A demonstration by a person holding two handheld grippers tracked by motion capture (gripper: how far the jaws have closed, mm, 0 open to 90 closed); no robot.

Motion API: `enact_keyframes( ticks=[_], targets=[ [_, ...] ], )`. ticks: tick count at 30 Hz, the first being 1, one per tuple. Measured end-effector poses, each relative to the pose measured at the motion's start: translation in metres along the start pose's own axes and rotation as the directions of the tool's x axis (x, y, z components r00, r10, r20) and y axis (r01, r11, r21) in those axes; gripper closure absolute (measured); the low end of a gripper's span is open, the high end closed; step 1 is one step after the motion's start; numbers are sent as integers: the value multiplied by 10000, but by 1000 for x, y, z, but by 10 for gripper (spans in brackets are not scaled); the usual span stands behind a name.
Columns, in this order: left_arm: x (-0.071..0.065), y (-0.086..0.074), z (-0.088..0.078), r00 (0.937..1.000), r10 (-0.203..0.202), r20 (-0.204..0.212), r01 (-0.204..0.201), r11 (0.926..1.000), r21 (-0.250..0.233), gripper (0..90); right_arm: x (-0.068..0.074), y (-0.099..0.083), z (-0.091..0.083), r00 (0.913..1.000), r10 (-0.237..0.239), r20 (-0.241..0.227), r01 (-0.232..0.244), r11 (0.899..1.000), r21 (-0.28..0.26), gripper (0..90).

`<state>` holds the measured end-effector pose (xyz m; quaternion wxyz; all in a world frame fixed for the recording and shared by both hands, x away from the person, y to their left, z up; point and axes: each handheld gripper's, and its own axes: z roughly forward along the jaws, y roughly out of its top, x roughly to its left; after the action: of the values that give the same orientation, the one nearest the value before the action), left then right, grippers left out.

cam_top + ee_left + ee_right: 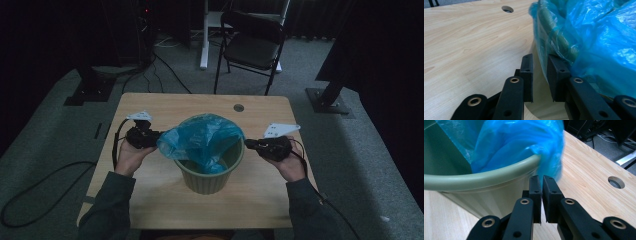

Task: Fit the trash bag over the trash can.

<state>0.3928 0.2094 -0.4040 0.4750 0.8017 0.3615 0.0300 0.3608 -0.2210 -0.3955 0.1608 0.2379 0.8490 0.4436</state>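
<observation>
High view looks down on the table (pixel 150 200); both gripper views sit close (sharing the bin (pixel 554 27)).

Blue bag (pixel 599 42) beside parted hand-held gripper (pixel 540 62)

blue plastic bag (pixel 202 137) crumpled, draped over far and left rim of green ribbed bin (pixel 210 177); bin upright mid-table, near rim still bare.

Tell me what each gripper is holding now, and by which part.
Nothing is held. The left gripper has a gap between its fingers, beside the blue bag. The right gripper stands just apart from the bag's edge at the bin rim.
</observation>
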Motion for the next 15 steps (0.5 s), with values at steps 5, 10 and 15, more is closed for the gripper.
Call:
enact_keyframes(
  ticks=[5, 10, 15],
  targets=[
    [-1, -1, -5, 9999, 19, -132, -20, 10000, -74, 732, -4, 5, -4, 9997, 125, 204, -120, 9996, -247, 824],
    [-1, 1, -4, 10000, 15, -95, -16, 10000, -96, 732, -10, 14, -6, 9993, 230, 295, -214, 9982, -554, 823],
    [-1, 1, 1, 10000, 19, -74, -20, 10000, -61, 733, -17, 24, 0, 9982, 422, 428, -390, 9966, -721, 813]
  ],
)
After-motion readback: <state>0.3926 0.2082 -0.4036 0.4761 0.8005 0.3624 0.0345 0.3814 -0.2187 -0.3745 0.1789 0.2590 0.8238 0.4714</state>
